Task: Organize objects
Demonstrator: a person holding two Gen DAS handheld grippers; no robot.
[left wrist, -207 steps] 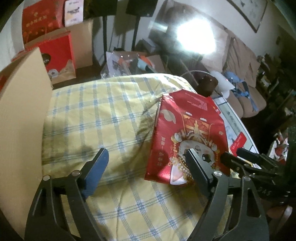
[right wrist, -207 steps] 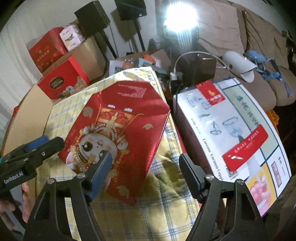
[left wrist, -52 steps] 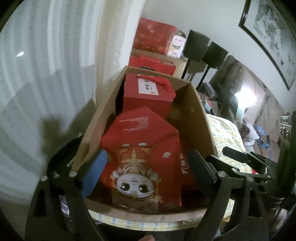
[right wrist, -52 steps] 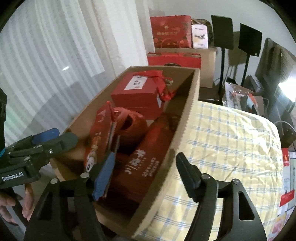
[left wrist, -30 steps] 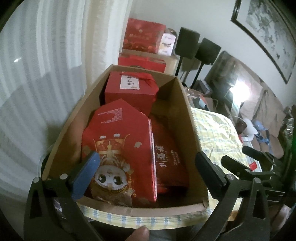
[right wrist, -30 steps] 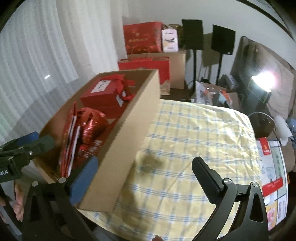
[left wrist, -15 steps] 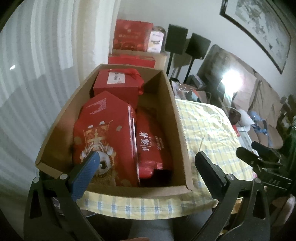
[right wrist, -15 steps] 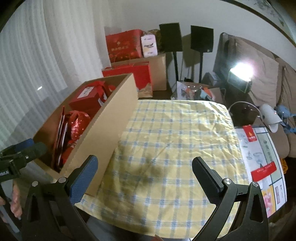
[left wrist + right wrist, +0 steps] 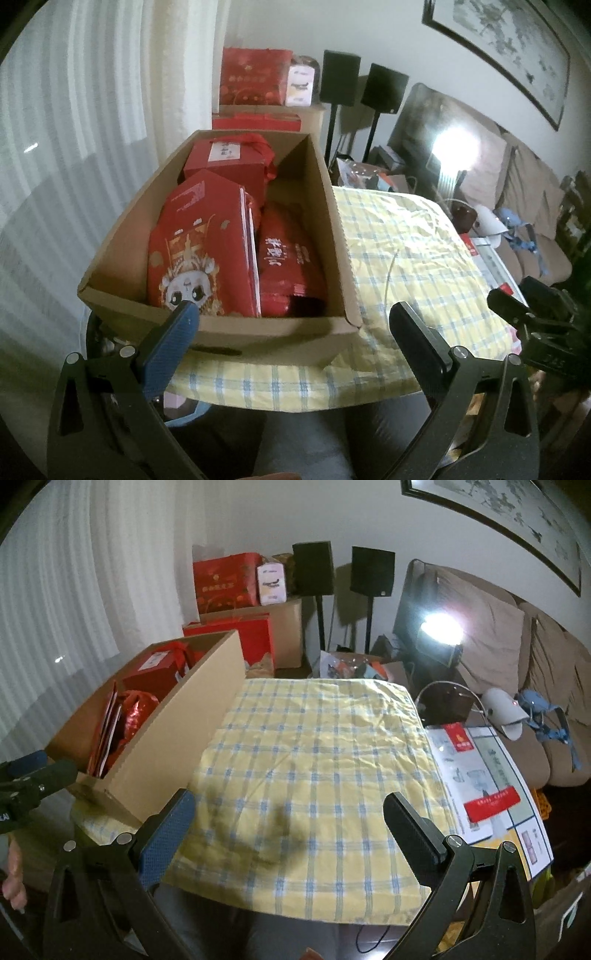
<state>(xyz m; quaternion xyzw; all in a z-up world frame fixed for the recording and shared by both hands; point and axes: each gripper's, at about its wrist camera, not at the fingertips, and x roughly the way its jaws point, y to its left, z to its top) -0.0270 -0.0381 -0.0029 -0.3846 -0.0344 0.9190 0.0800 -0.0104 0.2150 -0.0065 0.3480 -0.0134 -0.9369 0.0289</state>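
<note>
A brown cardboard box (image 9: 332, 206) (image 9: 177, 734) stands on the left end of the table. Inside it a flat red gift bag with a cartoon face (image 9: 201, 254) stands beside a red foil pouch (image 9: 291, 262), with a red ribboned gift box (image 9: 231, 158) (image 9: 159, 664) behind them. My left gripper (image 9: 291, 325) is open and empty, held back from the box's near wall. My right gripper (image 9: 288, 810) is open and empty above the near part of the yellow checked tablecloth (image 9: 314, 768) (image 9: 406, 251). The right gripper's fingers (image 9: 517, 310) show at the left wrist view's right edge.
A white printed carton (image 9: 487, 775) lies right of the table. A sofa (image 9: 517, 657), a bright lamp (image 9: 441, 626) and two black speakers on stands (image 9: 371, 572) are behind. Red gift boxes (image 9: 225, 579) are stacked on a brown carton by the curtain (image 9: 74, 590).
The red gift bag went from the tablecloth into the cardboard box and was let go. Both grippers have since drawn back toward the near table edge, still open.
</note>
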